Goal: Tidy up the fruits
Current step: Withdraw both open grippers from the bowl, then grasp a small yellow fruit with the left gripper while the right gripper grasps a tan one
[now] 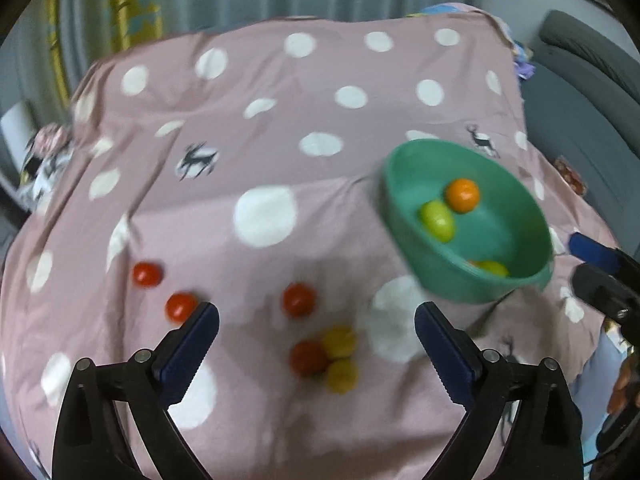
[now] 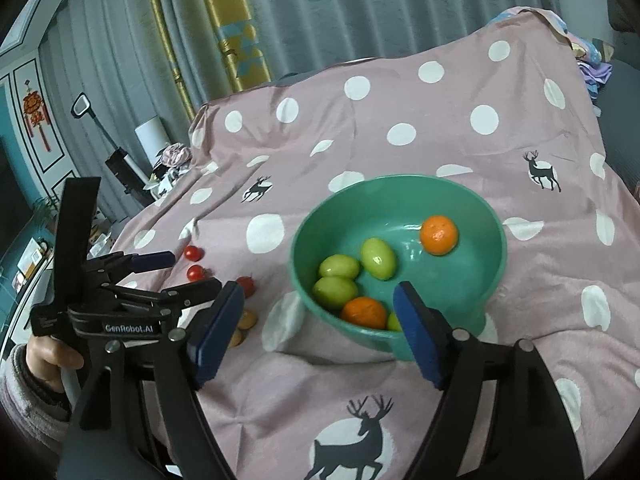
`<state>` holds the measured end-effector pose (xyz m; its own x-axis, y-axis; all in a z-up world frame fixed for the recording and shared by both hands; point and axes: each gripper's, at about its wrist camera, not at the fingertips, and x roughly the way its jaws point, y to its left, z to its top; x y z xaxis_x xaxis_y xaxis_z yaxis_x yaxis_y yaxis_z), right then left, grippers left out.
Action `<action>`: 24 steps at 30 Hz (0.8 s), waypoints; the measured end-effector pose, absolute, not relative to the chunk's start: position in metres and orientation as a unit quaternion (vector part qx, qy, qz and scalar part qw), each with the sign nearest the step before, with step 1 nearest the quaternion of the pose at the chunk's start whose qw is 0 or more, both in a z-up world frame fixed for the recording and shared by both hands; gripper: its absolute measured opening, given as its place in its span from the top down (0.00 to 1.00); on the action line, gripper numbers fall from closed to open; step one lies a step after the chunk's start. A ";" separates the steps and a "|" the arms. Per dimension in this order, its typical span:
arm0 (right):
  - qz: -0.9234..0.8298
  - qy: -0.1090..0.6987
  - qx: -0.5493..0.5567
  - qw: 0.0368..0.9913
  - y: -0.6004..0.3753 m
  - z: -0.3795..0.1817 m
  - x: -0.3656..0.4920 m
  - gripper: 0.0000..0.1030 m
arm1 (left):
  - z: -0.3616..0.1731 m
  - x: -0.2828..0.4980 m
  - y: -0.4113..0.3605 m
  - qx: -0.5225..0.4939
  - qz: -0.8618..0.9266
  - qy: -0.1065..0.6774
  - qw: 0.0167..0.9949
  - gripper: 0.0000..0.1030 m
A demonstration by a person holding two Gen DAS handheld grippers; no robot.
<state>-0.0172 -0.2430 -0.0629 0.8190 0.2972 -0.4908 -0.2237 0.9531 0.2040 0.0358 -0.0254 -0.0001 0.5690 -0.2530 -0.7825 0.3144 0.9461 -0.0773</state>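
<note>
A green bowl (image 2: 400, 179) on the dotted cloth holds two oranges (image 2: 439, 235) and several green fruits (image 2: 378, 258). My right gripper (image 2: 318, 305) hovers open at the bowl's near rim, with nothing pressed between its pads. Left of the bowl (image 1: 404, 168) several red tomatoes (image 1: 147, 274) and two yellow fruits (image 1: 339, 341) lie loose on the cloth. My left gripper (image 1: 317, 312) stands wide open above this cluster and grips nothing. The same left gripper (image 2: 192, 272) appears in the right wrist view, over the tomatoes (image 2: 193, 253).
A pink cloth (image 2: 440, 128) with white dots and deer covers the whole surface and drops off at its edges. Grey curtains hang behind. A grey seat (image 1: 580, 92) stands at the right, and clutter (image 2: 172, 156) sits off the left edge. A hand (image 2: 48, 356) holds the left gripper.
</note>
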 end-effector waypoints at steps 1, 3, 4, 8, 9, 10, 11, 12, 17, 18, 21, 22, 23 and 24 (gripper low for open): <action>0.140 0.269 0.067 0.951 -0.241 -0.063 -0.019 0.24 | -0.004 0.034 -0.016 0.031 -0.147 0.440 0.885 0.04; 0.146 0.272 0.063 0.949 -0.238 -0.064 -0.022 0.24 | -0.012 0.029 0.000 0.023 -0.128 0.450 0.883 0.04; 0.148 0.275 0.062 0.948 -0.236 -0.066 -0.023 0.24 | -0.016 0.027 0.006 0.019 -0.120 0.455 0.882 0.04; 0.160 0.286 0.066 0.943 -0.230 -0.072 -0.023 0.24 | -0.029 0.016 0.033 0.007 -0.096 0.472 0.876 0.04; 0.163 0.288 0.065 0.941 -0.228 -0.074 -0.023 0.24 | -0.031 0.013 0.037 0.003 -0.097 0.476 0.874 0.04; 0.167 0.291 0.064 0.940 -0.224 -0.076 -0.022 0.24 | -0.032 0.011 0.040 0.000 -0.098 0.477 0.873 0.04; 0.172 0.294 0.063 0.938 -0.222 -0.077 -0.022 0.24 | -0.033 0.008 0.043 0.001 -0.098 0.478 0.873 0.04; 0.178 0.298 0.062 0.936 -0.219 -0.079 -0.022 0.24 | -0.034 0.006 0.044 0.003 -0.099 0.478 0.873 0.04; 0.207 0.311 0.047 0.926 -0.201 -0.084 -0.020 0.25 | -0.041 -0.001 0.051 0.005 -0.099 0.484 0.870 0.04; 0.212 0.315 0.044 0.924 -0.197 -0.085 -0.020 0.25 | -0.043 -0.002 0.052 0.002 -0.102 0.485 0.869 0.04; 0.224 0.325 0.036 0.918 -0.186 -0.089 -0.019 0.25 | -0.046 -0.003 0.055 -0.001 -0.108 0.488 0.866 0.04; 0.228 0.328 0.033 0.916 -0.183 -0.090 -0.018 0.25 | -0.047 -0.004 0.056 -0.002 -0.110 0.488 0.866 0.04; 0.231 0.331 0.030 0.914 -0.180 -0.092 -0.018 0.25 | -0.047 -0.004 0.056 -0.002 -0.114 0.488 0.865 0.04; 0.235 0.335 0.028 0.912 -0.177 -0.093 -0.017 0.25 | -0.048 -0.005 0.055 -0.003 -0.117 0.488 0.865 0.04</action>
<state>-0.0170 -0.1771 -0.0927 0.6656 0.4477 -0.5971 -0.4099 0.8879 0.2087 -0.0052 0.0553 -0.0477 0.4970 -0.2051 -0.8431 0.1987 0.9727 -0.1195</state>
